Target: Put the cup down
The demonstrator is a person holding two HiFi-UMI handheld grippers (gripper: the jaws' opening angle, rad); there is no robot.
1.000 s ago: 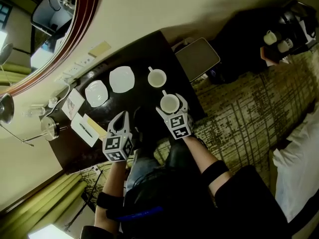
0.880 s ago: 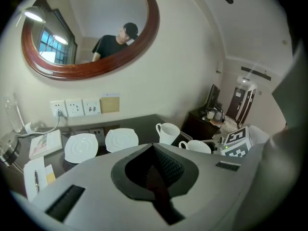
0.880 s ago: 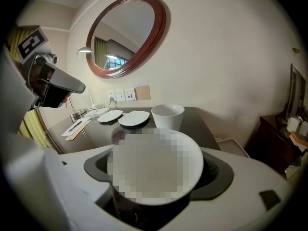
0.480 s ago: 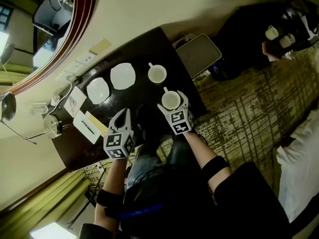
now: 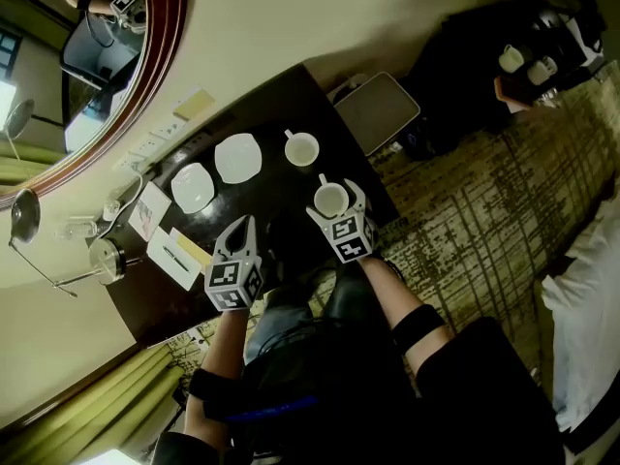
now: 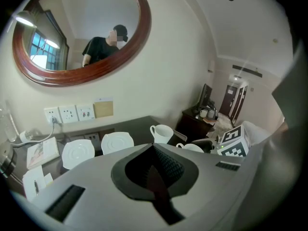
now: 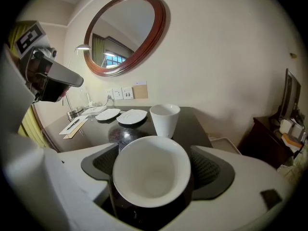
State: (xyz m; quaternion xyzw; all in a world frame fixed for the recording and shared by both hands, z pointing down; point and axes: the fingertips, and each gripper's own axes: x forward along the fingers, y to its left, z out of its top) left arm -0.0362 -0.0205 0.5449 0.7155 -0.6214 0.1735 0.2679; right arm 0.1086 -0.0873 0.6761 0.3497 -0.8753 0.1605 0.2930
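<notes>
My right gripper (image 5: 334,204): jaws spread wide and have just been opening; the pads stand off the cup on both sides.
Cup (image 7: 151,172): upright and empty between my right jaws, on the table (image 5: 291,100) near its front edge, toward the right-hand corner.
My left gripper (image 5: 240,227): jaws pressed together with nothing between them, over the front edge of the table, left of the cup and apart from it.
Second cup (image 5: 302,148): upright, just behind the first one, further in toward the wall.
Saucers: one (image 5: 237,156) left of the second cup, another (image 5: 194,187) left of that, side by side along the wall edge.
Notepad (image 5: 174,257): toward the left end of the table, a pen lying on it.
Tray (image 5: 378,112): off the table, beside its right edge.
Mirror (image 5: 87,66): round, wood-framed, on the wall above the table's left end.
</notes>
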